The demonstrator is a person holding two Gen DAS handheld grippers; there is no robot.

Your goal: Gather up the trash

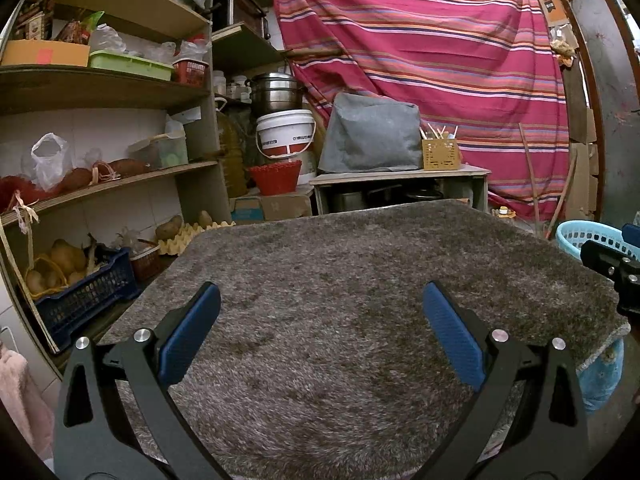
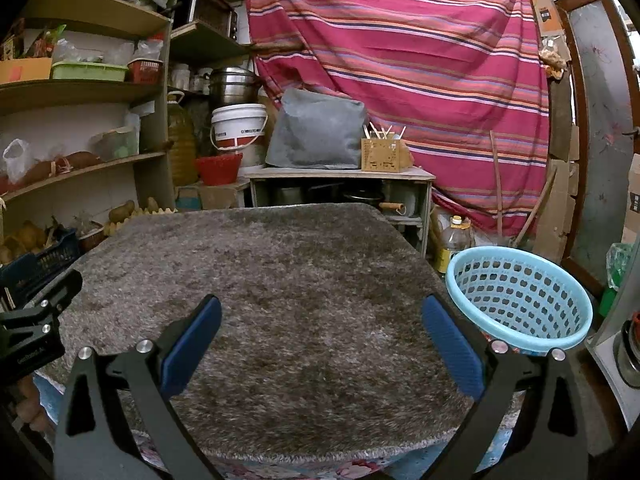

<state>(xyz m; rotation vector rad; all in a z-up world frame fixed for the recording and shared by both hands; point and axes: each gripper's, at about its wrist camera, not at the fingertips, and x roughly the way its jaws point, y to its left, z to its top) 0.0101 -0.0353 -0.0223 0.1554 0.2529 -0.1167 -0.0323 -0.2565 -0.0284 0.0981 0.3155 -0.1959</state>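
Note:
A light blue perforated basket (image 2: 520, 300) stands on the floor just right of the table; its rim (image 1: 584, 236) also peeks in at the right edge of the left wrist view. The table is covered by a shaggy grey-brown rug (image 2: 260, 280), and no trash shows on it. My left gripper (image 1: 320, 304) hangs open over the rug's near part with nothing between its blue pads. My right gripper (image 2: 322, 312) is likewise open above the rug, the basket just past its right finger. Each gripper's black body shows at the edge of the other's view.
Wooden shelves (image 1: 104, 88) with boxes, bags and potatoes fill the left side. Behind the table stand a low cabinet (image 2: 340, 188) with a grey cover, a white bucket (image 1: 286, 132) and a striped red curtain (image 1: 420, 60). An oil bottle (image 2: 454, 244) sits by the basket.

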